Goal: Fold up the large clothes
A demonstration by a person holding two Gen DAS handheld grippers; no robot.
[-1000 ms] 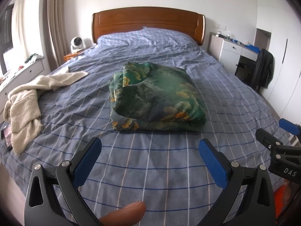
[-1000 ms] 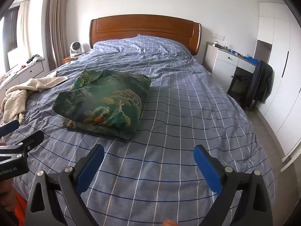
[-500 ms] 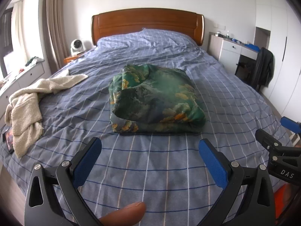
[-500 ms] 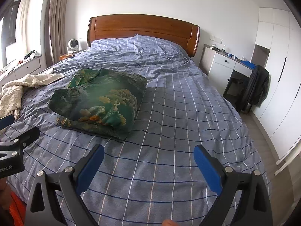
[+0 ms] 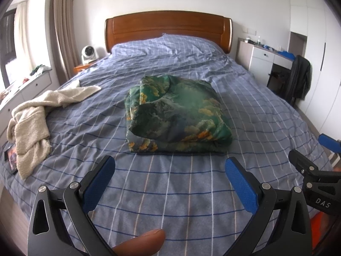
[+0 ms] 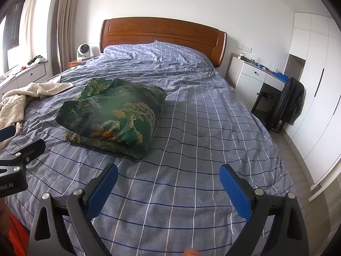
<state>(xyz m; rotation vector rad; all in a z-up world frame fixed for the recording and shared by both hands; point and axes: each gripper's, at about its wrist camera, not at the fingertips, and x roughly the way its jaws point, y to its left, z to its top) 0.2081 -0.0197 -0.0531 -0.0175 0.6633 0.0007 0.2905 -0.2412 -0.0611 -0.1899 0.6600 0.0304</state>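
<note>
- Left gripper point(image 5: 170, 171) and right gripper point(image 6: 168, 173): fingers spread, empty, above the bed's foot.
- Folded green garment point(image 5: 178, 115) lies mid-bed point(image 5: 266, 115); bare sheet on its right.

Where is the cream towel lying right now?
The cream towel lies crumpled along the bed's left edge in both views, left of the folded green patterned garment and apart from it.

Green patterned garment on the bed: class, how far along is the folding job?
Done: the green patterned garment lies folded into a compact bundle on the bed. In hand: nothing; the left claw and right claw are open and empty. Left: the cream garment lies crumpled, unfolded.
</note>
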